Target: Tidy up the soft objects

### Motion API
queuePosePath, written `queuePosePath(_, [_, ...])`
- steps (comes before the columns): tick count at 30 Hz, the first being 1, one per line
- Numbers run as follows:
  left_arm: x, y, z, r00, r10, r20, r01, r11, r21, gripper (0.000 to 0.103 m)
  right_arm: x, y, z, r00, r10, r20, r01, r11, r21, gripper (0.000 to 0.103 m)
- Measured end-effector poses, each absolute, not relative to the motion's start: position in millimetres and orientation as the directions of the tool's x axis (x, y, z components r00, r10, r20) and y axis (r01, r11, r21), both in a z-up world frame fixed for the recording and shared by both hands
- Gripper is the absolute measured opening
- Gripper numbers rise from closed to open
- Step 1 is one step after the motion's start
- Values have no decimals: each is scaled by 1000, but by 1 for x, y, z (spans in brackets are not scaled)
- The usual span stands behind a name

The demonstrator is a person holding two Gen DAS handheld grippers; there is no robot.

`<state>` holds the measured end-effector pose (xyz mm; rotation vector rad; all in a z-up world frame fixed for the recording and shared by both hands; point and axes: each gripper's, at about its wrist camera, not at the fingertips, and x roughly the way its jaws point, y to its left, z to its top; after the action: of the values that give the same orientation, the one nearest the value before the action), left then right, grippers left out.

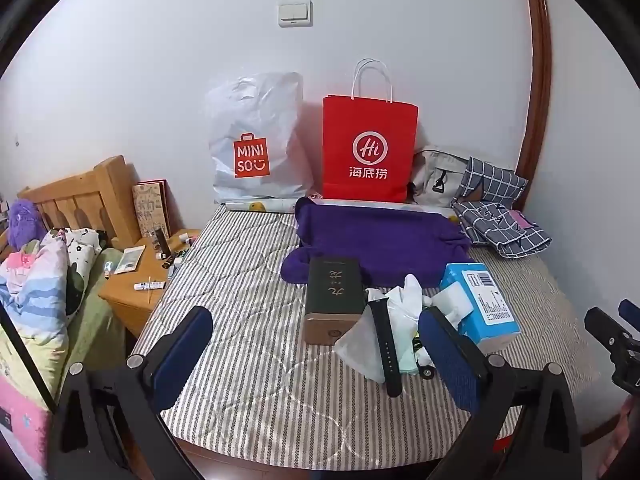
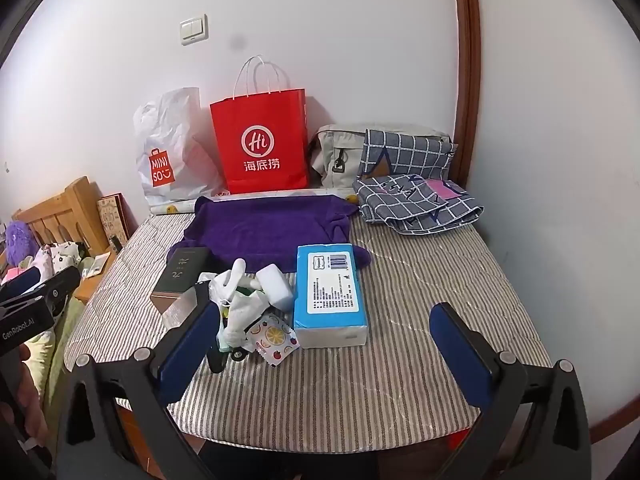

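Observation:
A purple towel [image 1: 380,240] [image 2: 268,228] lies spread on the striped table cover, near the wall. In front of it sits a blue tissue pack [image 1: 484,308] [image 2: 330,296], a white sponge [image 2: 274,286], crumpled white plastic bags [image 1: 400,312] [image 2: 236,308], a black watch strap [image 1: 386,344] and a dark box [image 1: 334,300] [image 2: 180,276]. Folded grey checked cloth [image 1: 500,224] [image 2: 416,200] rests at the back right. My left gripper [image 1: 316,356] is open near the front edge, empty. My right gripper [image 2: 326,356] is open too, just short of the tissue pack, empty.
A red paper bag [image 1: 370,148] [image 2: 262,144], a white Miniso bag [image 1: 256,140] [image 2: 172,152] and a grey pouch [image 1: 438,176] [image 2: 340,156] stand against the wall. A wooden bedside stand [image 1: 132,292] with small items and a bed with bedding [image 1: 36,280] lie left.

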<state>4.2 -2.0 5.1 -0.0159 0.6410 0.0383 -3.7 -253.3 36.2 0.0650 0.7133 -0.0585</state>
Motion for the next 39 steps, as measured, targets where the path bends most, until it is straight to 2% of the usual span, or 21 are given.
queuePosePath(17, [14,3,-8,791,38,-611,-71,997,-30,103,-4,-253,37,752,-36,-658,83,996,40,103])
queuePosePath(26, [19,5,-2,808,46,-587,-78,997,-29,103,-3,-250,48,758,-33,-652,75,996,38,103])
queuePosePath(39, [44,11,1,798,20,-602,-68,996,-57,103,15,-251,56,761,-3,-649,53,997,57,103])
